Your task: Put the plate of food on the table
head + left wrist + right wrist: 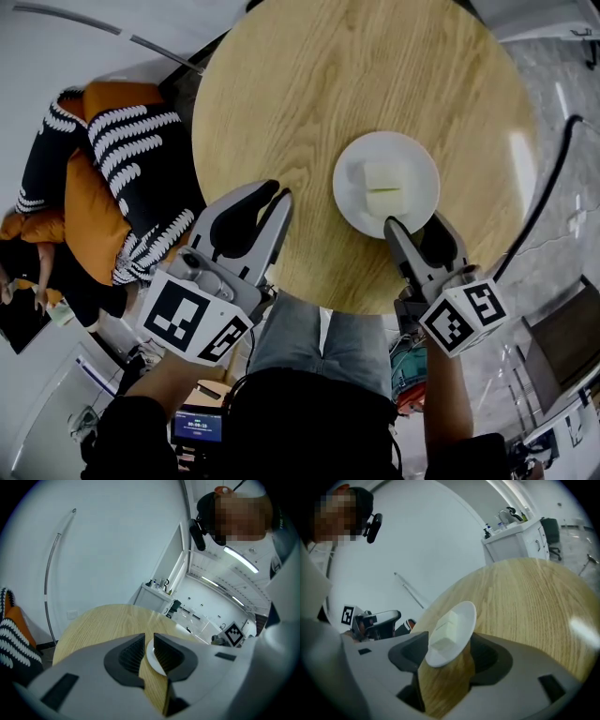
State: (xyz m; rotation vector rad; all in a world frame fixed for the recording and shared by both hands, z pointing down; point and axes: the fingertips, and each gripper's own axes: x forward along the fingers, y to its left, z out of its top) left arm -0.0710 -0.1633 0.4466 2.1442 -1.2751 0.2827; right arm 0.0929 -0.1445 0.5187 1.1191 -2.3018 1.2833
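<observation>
Nearest to me, both tongs are hovering over the near edge of the table (309,94). The left gripper (278,191) is sitting toward the table's left side with its jaws barely apart. Just a sliver of wood grain is showing between them, and it's carrying nothing. The right gripper (417,225) is holding its jaws spread wide. The near rim of the plate (422,155) is lying right at its tips, but the pads aren't pinching it, so it isn't gripping anything.

The plate is resting flat on the table, a bit in from the near edge and right of the table's middle. I'm reckoning the job's basically done.

Handling-wise, I'm guessing it's a glazed white dish: stiff, smooth, kinda slippery for two jaws, and probably chippable if it's getting knocked on the wood. If anyone's grabbing it again, I'm thinking the near rim is the spot to take hold of, keeping it level since it's so shallow.

It's holding two pale blocks of food (384,187), sitting loose around the middle and touching each other. I can't tell what they are. They're looking soft and likely to slide if the plate's tipping.

Further out, a striped orange cushion (122,150) is lying left of the table, and a white counter (152,597) is standing past the table's far side.
</observation>
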